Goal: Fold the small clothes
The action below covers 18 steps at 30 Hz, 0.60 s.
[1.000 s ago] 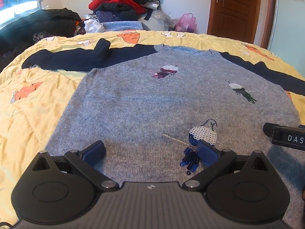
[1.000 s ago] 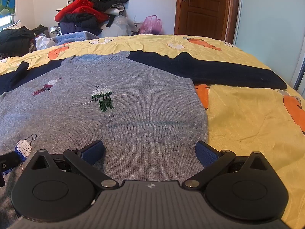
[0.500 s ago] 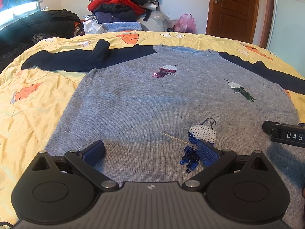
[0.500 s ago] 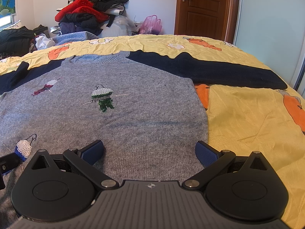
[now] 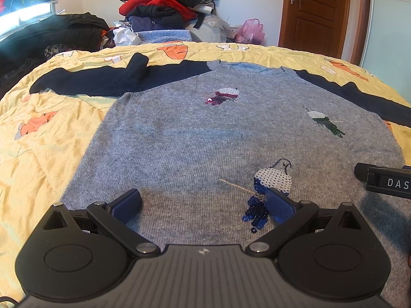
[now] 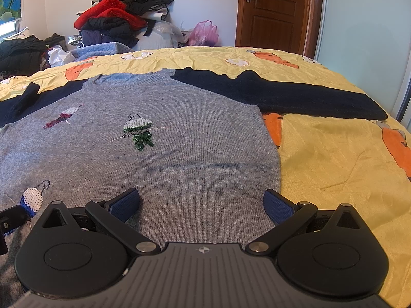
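Left wrist view
- Sweater [image 5: 195, 138]: grey knit body, dark navy sleeves, lying flat and face up on the bed, collar at the far end, hem toward the camera.
- Left sleeve [image 5: 102, 79]: stretched out sideways, cuff end doubled back over itself.
- Sequin motifs: pink and white one [image 5: 226, 95] near the collar; green and white one [image 5: 325, 122] to the right; blue and white one [image 5: 269, 187] close to the hem.
- Left gripper [image 5: 203, 205]: low over the hem, jaws spread wide with grey knit between them, gripping nothing; its right blue pad [image 5: 278, 208] overlaps the blue motif.
- Right gripper [image 5: 382, 181]: only a black part with white lettering shows at the right edge, over the sweater.
- Bedspread [image 5: 43, 138]: yellow, orange carrot print, creased.
- Background: heap of clothes [image 5: 167, 7] by the wall; pink bag [image 5: 250, 30]; brown door [image 5: 316, 12].

Right wrist view
- Right gripper [image 6: 201, 206]: over the hem near the right side seam, jaws wide apart and empty; right pad [image 6: 277, 208] sits at the sweater's edge.
- Sweater [image 6: 159, 154]: flat; right sleeve [image 6: 282, 95] laid straight out to the side across the bedspread [image 6: 341, 179].
- Left gripper [image 6: 10, 218]: a black piece at the left edge beside the blue motif [image 6: 32, 200]; jaws not visible here.
- Green motif [image 6: 137, 133]: mid-chest.
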Available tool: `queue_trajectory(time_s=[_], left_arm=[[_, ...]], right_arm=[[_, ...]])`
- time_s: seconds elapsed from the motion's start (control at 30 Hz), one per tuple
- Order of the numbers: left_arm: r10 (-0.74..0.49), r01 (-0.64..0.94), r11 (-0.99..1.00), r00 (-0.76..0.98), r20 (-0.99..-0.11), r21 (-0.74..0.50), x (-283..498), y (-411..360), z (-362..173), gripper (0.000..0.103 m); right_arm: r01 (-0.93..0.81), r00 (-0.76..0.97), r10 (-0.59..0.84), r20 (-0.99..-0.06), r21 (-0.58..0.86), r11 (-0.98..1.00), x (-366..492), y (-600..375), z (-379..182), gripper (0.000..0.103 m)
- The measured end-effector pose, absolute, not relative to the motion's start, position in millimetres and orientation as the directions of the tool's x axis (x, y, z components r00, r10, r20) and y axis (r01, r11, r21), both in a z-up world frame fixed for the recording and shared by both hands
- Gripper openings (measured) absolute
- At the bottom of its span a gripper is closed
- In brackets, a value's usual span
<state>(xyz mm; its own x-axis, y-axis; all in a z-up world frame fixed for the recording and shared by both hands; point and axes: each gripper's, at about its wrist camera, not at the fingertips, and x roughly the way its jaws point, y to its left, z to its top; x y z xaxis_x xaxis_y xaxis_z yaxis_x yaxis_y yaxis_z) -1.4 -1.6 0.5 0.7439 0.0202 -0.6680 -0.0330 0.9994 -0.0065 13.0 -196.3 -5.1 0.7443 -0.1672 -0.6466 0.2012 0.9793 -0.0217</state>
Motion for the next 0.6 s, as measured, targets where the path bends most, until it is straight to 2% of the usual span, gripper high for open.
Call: queue_trajectory(time_s=[0.6], left_arm=[[0.019,-0.032,0.999,0.744,-0.668,-0.007,-1.6,-1.8,0.7,0.103]], right_arm=[[0.207,0.743,-0.172,-0.646,-0.023,0.978,13.5,-195.6,-5.5,0.103]])
